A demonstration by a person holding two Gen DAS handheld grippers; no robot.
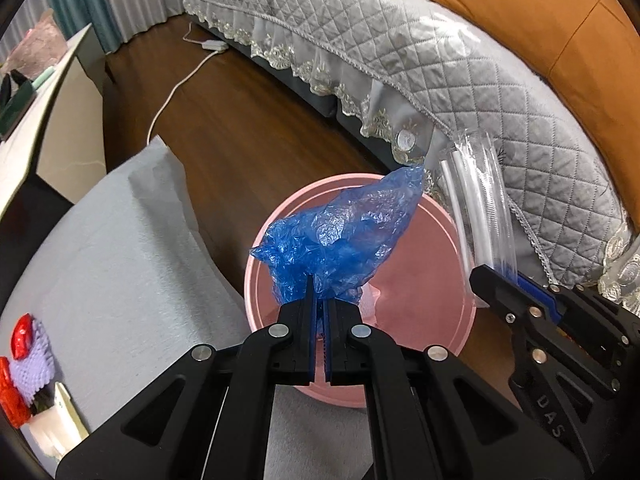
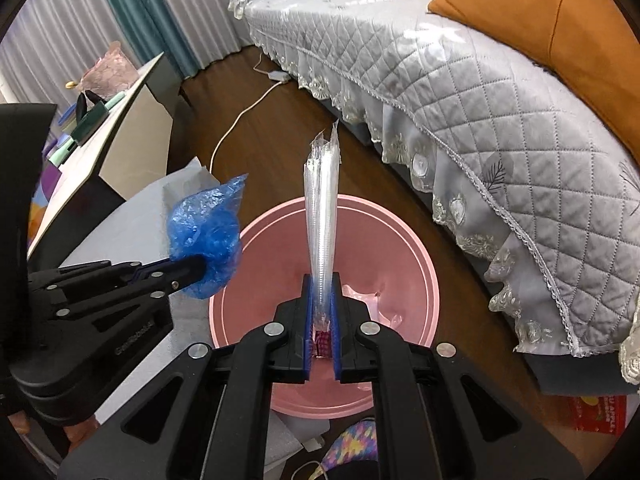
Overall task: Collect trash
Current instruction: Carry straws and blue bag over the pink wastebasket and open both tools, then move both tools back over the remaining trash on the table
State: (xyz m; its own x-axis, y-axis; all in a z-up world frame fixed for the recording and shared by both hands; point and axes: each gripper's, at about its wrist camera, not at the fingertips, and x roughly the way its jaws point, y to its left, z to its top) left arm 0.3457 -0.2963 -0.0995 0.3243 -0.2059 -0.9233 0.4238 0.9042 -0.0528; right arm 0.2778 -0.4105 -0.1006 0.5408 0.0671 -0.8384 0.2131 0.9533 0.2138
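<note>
Both poised above the round pink plastic bin (image 2: 324, 240) on the floor for dropping, the left tool (image 1: 319, 304) clenches a crumpled blue plastic bag (image 1: 340, 236) and the right tool (image 2: 322, 292) pinches a clear straw packet (image 2: 322, 208).

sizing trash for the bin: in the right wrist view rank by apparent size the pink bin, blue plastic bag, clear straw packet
1. pink bin
2. blue plastic bag and clear straw packet: similar, unsure.
</note>
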